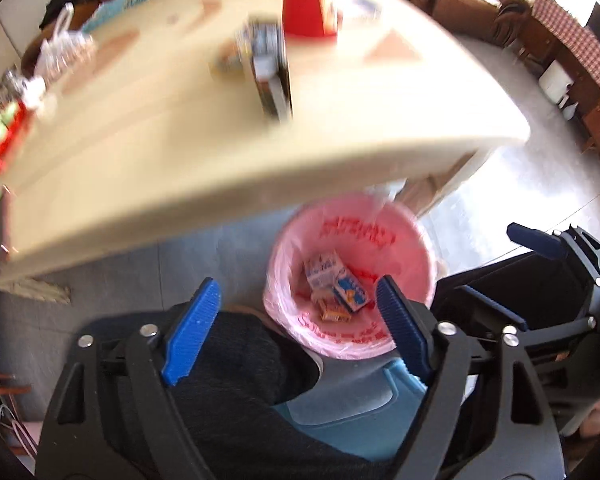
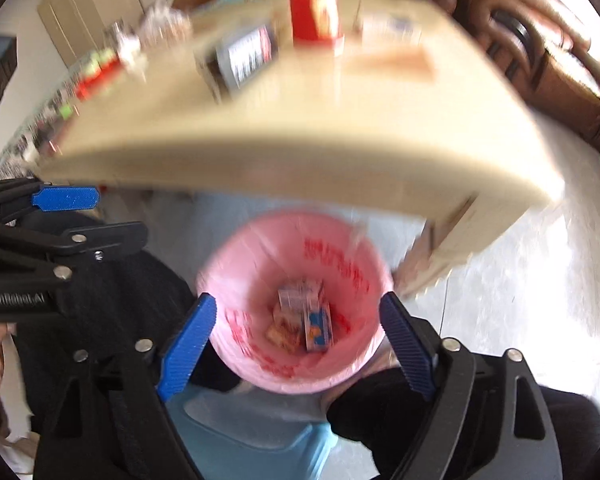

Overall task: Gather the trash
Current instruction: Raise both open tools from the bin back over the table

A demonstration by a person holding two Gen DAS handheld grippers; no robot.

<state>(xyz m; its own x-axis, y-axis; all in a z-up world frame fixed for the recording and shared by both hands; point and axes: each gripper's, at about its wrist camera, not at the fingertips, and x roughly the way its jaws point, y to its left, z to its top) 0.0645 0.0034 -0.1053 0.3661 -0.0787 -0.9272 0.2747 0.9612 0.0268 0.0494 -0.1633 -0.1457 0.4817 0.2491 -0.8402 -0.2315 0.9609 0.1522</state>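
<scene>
A bin lined with a pink bag (image 1: pixel 404 248) (image 2: pixel 256 256) stands on the floor under the table's near edge. Small cartons (image 1: pixel 334 280) (image 2: pixel 304 318) lie in its bottom. My left gripper (image 1: pixel 296 300) is open and empty, above and just left of the bin. My right gripper (image 2: pixel 296 320) is open and empty, right over the bin mouth. On the beige table (image 1: pixel 180 152) (image 2: pixel 300 132) stand a red carton (image 1: pixel 304 6) (image 2: pixel 312 10) and a dark box with a label (image 1: pixel 270 68) (image 2: pixel 242 56). Both views are blurred.
A plastic bag (image 1: pixel 62 50) and red-green items (image 1: pixel 6 128) (image 2: pixel 94 72) lie at the table's left side. A light blue stool (image 1: pixel 356 412) (image 2: pixel 252 436) and my dark-trousered legs are below the grippers. Wooden furniture (image 1: pixel 540 36) stands behind on the right.
</scene>
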